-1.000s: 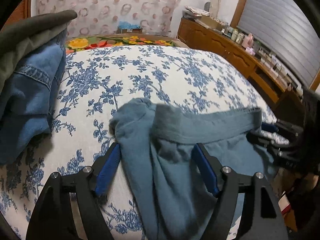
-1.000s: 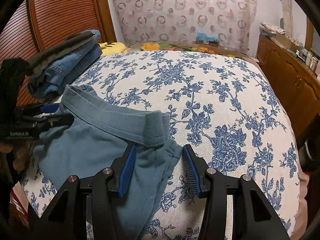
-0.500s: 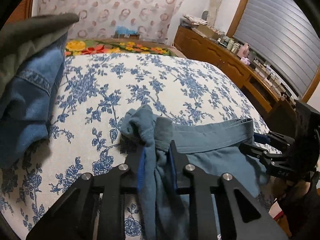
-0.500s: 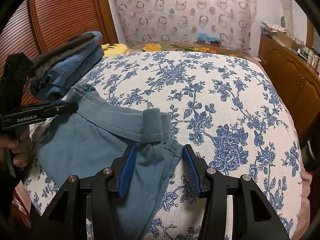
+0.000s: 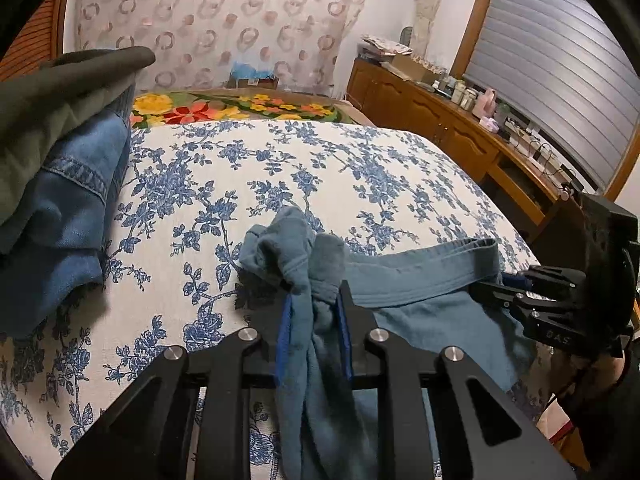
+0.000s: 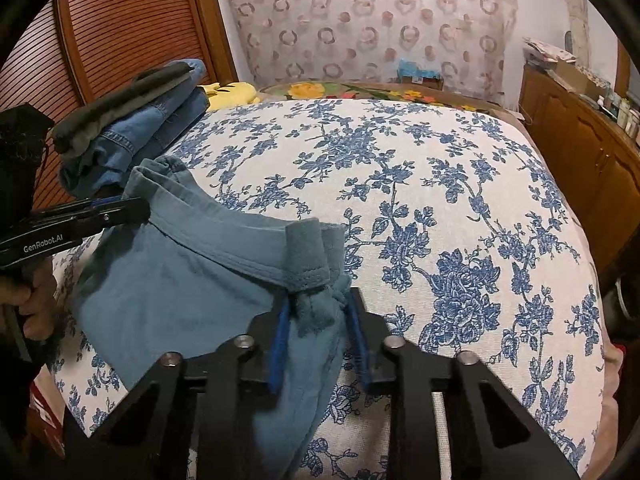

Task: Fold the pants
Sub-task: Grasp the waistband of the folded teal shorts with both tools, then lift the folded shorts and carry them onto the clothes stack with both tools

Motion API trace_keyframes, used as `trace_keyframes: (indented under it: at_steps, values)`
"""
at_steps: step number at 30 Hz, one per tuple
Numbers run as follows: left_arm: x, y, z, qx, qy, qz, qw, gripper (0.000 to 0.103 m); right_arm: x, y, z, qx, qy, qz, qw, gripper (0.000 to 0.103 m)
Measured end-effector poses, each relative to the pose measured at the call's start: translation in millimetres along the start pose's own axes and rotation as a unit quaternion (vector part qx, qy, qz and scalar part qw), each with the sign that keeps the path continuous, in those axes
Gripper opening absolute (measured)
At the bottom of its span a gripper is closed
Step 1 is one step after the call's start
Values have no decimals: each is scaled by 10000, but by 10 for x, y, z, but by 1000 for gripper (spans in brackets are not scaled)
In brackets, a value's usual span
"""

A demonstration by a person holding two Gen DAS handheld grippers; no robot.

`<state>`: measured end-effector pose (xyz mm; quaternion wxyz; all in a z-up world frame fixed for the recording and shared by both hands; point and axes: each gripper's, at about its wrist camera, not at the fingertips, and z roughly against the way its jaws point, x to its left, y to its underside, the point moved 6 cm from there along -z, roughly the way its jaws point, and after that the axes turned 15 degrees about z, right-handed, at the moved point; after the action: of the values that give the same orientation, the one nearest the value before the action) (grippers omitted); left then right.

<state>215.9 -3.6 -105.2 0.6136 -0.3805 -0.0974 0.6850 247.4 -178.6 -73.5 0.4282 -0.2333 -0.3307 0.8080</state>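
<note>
Blue-grey pants (image 5: pixel 408 280) lie at the near edge of the bed, with the waistband stretched between both grippers. My left gripper (image 5: pixel 314 300) is shut on the bunched left end of the waistband. It also shows from the side in the right wrist view, where the left gripper (image 6: pixel 138 208) pinches that corner with a hand behind it. My right gripper (image 6: pixel 318 300) is closing its jaws on the right end of the pants (image 6: pixel 180 272), and the blue pads press the bunched cloth. The right gripper (image 5: pixel 482 290) appears at the right of the left wrist view.
The bed (image 6: pixel 400 180) has a white cover with blue flowers. A stack of folded jeans under a dark garment (image 5: pixel 60 200) sits at the bed's left side (image 6: pixel 140 132). A wooden sideboard (image 5: pixel 460 132) with clutter runs along the right. A louvred wooden door (image 6: pixel 120 20) stands behind the stack.
The left jaws closed on the left waistband corner and bunched it. After that the right jaws closed on the right corner. Neither hand has shifted much.
</note>
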Motion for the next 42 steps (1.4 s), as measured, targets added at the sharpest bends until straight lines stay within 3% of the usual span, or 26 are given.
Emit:
trace_keyframes:
  at_steps: [11, 26, 42]
  values:
    - [-274, 19, 269, -383, -252, -491, 9977, 18, 64, -19, 241, -423, -117, 45, 9990, 12]
    - [-560, -65, 687, -833, 16, -686, 9942, 15, 137, -122, 691, -976, 57, 289, 9948, 11]
    - [-614, -315, 1140, -1451, 87, -697, 9869, 14, 190, -496, 1027, -1490, 175, 770, 9857, 11]
